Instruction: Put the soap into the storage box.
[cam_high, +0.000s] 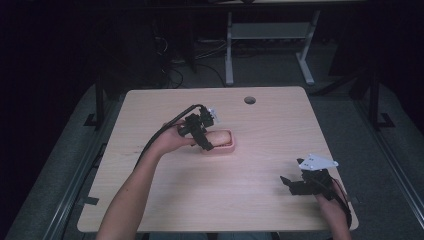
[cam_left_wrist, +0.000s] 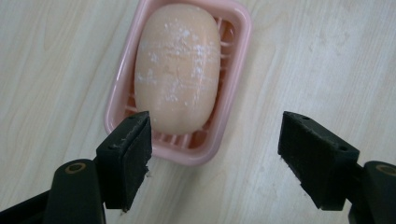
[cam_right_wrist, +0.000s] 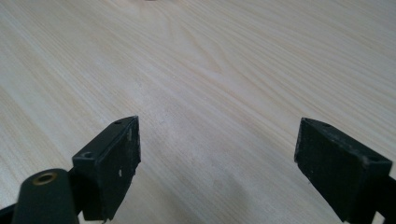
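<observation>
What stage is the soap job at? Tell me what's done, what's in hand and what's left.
Done: the soap lies in the pink soap dish on the table. In hand: the left tongs hang open just above the dish's near end, gripping nothing. The right tongs are open over bare wood, idle. Left: whether the soap is about to be grasped or was just released, I cannot tell.

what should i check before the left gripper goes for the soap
1. Left gripper open: ok, jaws stand wide apart.
2. Soap seated in the pink dish: ok, lying lengthwise inside it.
3. Gripper centred on the soap: not ok, the soap sits toward one jaw.
4. Jaws clear of the dish rim: cannot tell, one jaw overlaps its near edge.
5. Right gripper out of the way: ok, open over bare table.
</observation>
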